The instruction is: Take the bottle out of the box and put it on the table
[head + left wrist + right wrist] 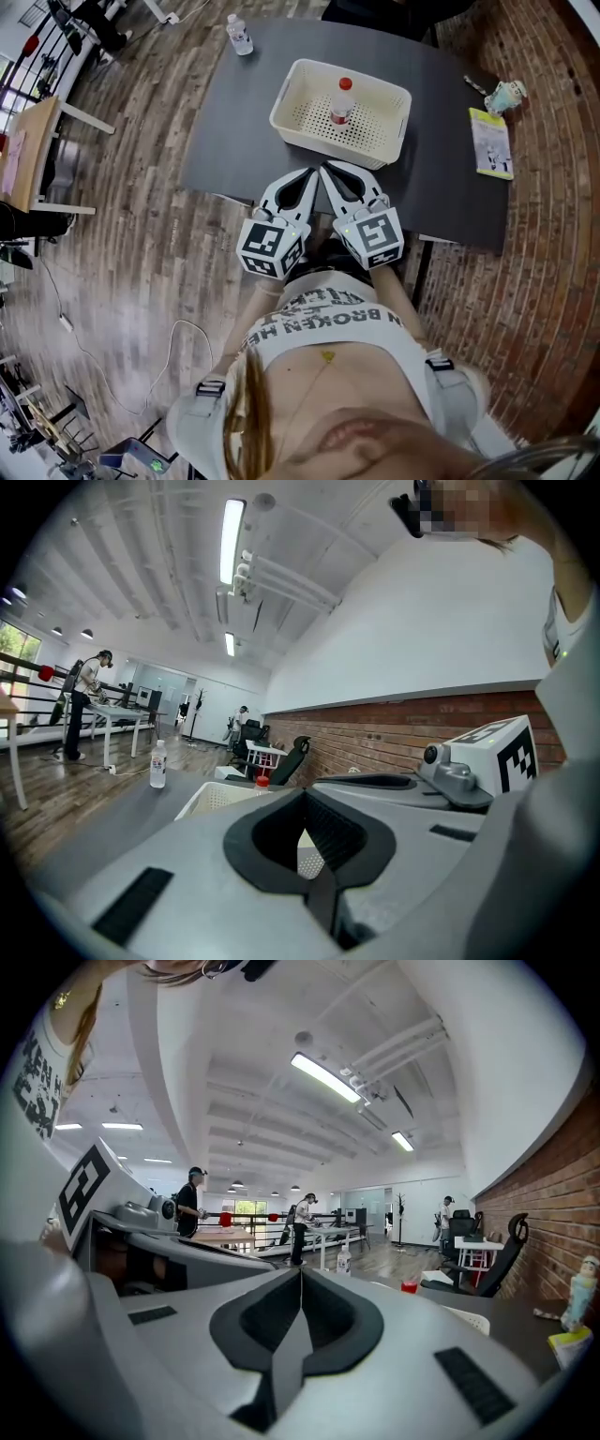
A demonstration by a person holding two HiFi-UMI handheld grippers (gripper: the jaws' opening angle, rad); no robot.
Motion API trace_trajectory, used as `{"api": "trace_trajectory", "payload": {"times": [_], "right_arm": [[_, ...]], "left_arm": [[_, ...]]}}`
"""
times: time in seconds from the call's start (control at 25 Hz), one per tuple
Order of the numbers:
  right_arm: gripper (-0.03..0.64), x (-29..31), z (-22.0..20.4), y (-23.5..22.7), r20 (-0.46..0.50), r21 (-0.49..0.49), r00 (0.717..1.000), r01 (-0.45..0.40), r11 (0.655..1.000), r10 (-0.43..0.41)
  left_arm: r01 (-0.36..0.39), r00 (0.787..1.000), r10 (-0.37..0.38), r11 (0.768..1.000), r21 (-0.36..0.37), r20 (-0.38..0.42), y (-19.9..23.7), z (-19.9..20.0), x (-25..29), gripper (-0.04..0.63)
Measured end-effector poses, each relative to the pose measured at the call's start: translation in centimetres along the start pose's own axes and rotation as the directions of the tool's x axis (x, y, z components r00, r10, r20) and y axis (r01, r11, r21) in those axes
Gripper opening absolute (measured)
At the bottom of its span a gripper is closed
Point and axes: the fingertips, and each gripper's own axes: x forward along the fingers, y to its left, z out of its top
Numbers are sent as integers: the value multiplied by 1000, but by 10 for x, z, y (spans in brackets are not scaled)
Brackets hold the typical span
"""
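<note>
- bottle (343,101): a small clear bottle with a red cap. it stands upright inside the box (284,101), towards the far wall and free of the sides.
- box: a white perforated basket on the dark table (234,141), just beyond the tongs.
- left tongs (311,173) and right tongs (326,169): side by side over the near table edge, tips towards the box. both are pressed together and pinch nothing. each is well short of the bottle.
- handling, judged: the bottle looks like thin plastic, so light, and its wall would probably give under a hard squeeze. the round, smooth body could slip or twist between flat pads. tall and narrow, it may tip if nudged before it is gripped.
- where to take hold, judged: on the body just below the cap, where the wall is stiffer and the box's near wall is cleared. one pair of tongs must spread first and close gently across the width.
- other things: a second, white-capped bottle (239,35) stands at the far left corner of the table. a leaflet (491,142) lies at the right edge.
</note>
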Motion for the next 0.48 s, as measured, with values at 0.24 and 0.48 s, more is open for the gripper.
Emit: {"api": "trace_trajectory", "payload": {"times": [0.24, 0.48], "right_arm": [[9, 8, -6, -26, -16, 5, 1000, -24, 1000, 24], [9, 9, -12, -52, -16, 7, 999, -39, 999, 39]], "left_arm": [[-33, 999, 33, 999, -21, -10, 4, -3, 26, 5], [-56, 998, 56, 998, -20, -6, 2, -3, 51, 5]]}}
